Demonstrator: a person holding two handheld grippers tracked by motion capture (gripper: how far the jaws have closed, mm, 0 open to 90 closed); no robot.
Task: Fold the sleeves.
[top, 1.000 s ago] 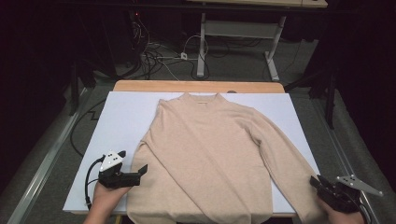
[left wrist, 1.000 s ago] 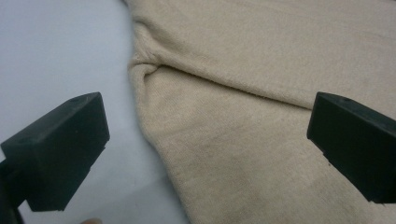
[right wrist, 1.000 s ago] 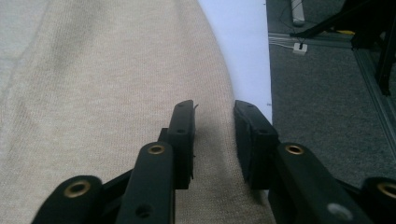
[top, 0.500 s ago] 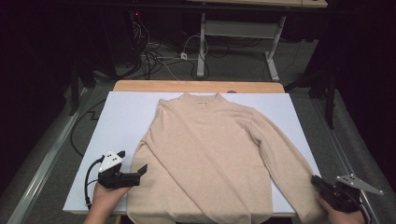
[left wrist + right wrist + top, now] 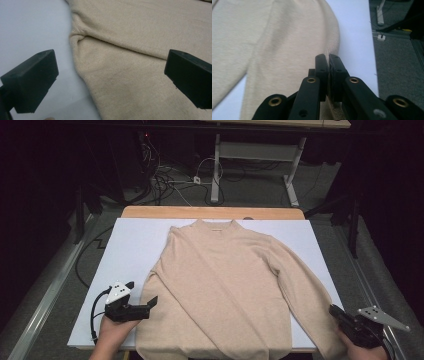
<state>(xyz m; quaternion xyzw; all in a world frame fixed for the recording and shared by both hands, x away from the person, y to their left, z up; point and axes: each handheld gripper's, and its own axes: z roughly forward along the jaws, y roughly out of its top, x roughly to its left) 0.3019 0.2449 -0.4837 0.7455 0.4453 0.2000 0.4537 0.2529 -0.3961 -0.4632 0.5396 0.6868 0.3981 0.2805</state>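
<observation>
Right hand-held gripper [image 5: 334, 312] is sitting at the near edge of the desk [image 5: 130, 245], about 5 o'clock in the high view, gripped by the person's right hand [image 5: 361, 351]. In the right gripper view its jaws are standing pressed together, having just been closing, with the ribbed cuff edge of the sweater sleeve [image 5: 287, 50] pinched between them. So it is holding the sleeve cuff.

Left hand-held gripper [image 5: 150, 304] is lying at about 7 o'clock, held by the left hand [image 5: 112, 335], jaws pointing toward 3 o'clock at the sweater's side. In the left gripper view the jaws are standing wide apart, nothing pressed between them; one is hovering over bare white desk top, the other over the knit. Whether they are touching the cloth, cannot tell. Black cable [image 5: 93, 317] is looping out from this gripper toward 8 o'clock.

Beige sweater [image 5: 220, 290] is lying flat, front up, in the middle of the white desk surface, hem at the near edge at 6 o'clock, collar pointing to 12 o'clock. Its right-side sleeve is running diagonally down toward 5 o'clock, ending at the right gripper. The left-side sleeve is folded in under the body edge, making a crease near the left gripper.

Farther off at 12 o'clock a strip of bare wood [image 5: 210, 212] is showing past the white cover. Beyond that, a tangle of cables [image 5: 165, 182] and a metal frame [image 5: 260, 155] are standing on the grey floor.
</observation>
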